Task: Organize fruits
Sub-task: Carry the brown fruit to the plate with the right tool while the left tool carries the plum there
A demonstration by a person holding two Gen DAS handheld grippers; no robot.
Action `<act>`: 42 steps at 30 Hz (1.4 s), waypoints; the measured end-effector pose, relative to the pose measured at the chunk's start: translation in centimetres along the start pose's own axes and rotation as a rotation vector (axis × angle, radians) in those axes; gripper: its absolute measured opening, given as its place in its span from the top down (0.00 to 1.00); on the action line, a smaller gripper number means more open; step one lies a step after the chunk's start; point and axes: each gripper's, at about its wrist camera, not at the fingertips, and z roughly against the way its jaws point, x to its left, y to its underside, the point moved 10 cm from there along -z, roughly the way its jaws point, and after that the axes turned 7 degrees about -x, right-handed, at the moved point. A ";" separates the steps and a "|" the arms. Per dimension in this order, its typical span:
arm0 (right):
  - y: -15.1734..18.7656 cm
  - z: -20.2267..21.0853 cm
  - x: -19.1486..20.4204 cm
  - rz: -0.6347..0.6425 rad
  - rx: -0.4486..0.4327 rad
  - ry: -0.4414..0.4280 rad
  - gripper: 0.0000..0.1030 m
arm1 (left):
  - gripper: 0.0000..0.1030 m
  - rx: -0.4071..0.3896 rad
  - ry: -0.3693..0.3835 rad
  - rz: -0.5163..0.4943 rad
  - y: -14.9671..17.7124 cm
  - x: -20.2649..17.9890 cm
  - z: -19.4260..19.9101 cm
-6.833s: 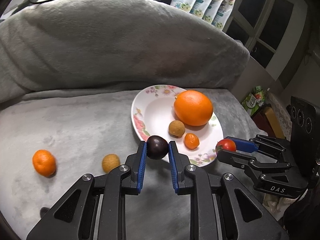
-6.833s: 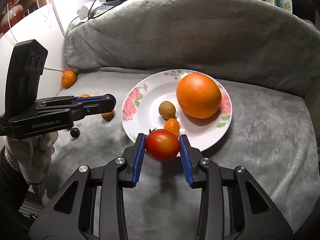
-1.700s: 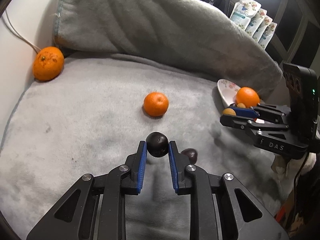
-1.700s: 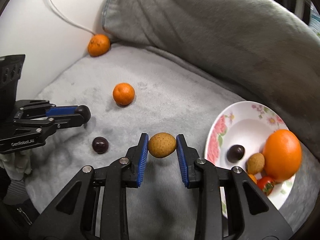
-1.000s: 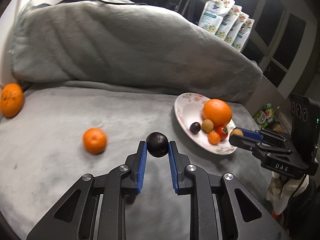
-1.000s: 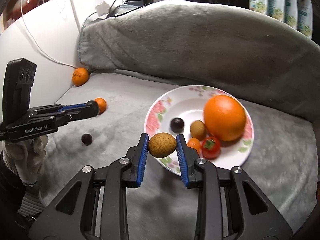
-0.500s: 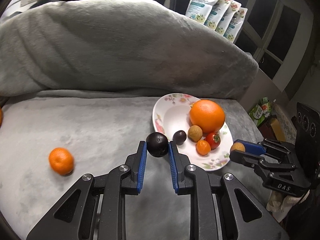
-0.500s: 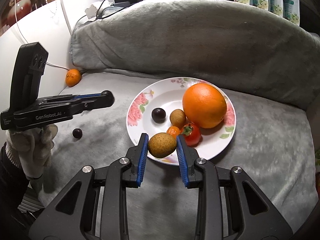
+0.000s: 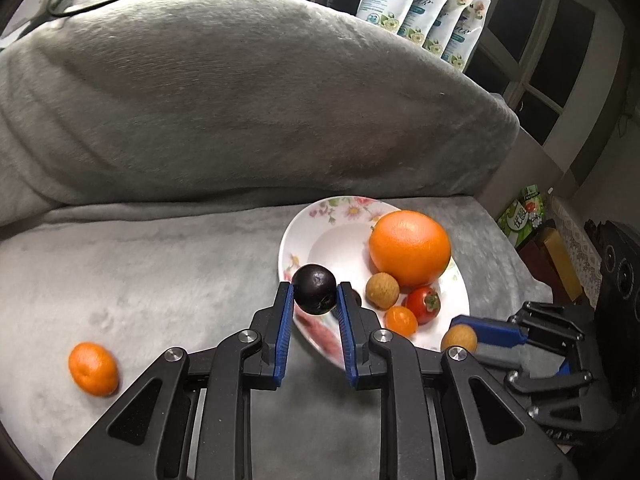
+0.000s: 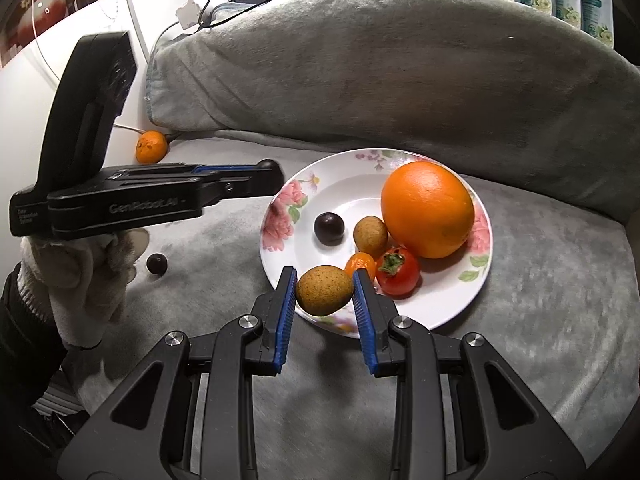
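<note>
My left gripper (image 9: 315, 295) is shut on a dark purple fruit (image 9: 315, 288) and holds it above the near left rim of the floral plate (image 9: 320, 224). My right gripper (image 10: 325, 290) is shut on a tan brown fruit (image 10: 324, 289) over the plate's near rim (image 10: 460, 308). On the plate lie a big orange (image 10: 427, 209), a dark fruit (image 10: 329, 228), a tan fruit (image 10: 370, 234), a small orange fruit (image 10: 360, 265) and a red tomato (image 10: 398, 272).
A mandarin (image 9: 93, 368) lies on the grey blanket at the left. Another mandarin (image 10: 151, 146) sits by the wall, and a dark fruit (image 10: 156, 263) lies left of the plate. A big grey cushion (image 9: 224, 112) stands behind. Pouches (image 9: 424, 4) line the window sill.
Both grippers have moved closer to the plate with their fruits still held. The left gripper's dark fruit now hangs over the plate's left rim.
</note>
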 end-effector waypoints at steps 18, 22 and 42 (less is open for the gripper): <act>0.1 -0.7 0.8 0.026 0.009 -0.013 0.71 | 0.80 0.009 0.006 -0.021 -0.9 -0.8 -1.5; 0.0 -0.7 0.9 0.024 0.012 -0.017 0.71 | 0.79 0.006 0.003 -0.026 -1.0 -1.1 -1.6; -1.1 0.9 0.8 0.033 -0.044 0.012 0.14 | 0.25 -0.030 -0.019 -0.019 -1.9 -1.8 -0.6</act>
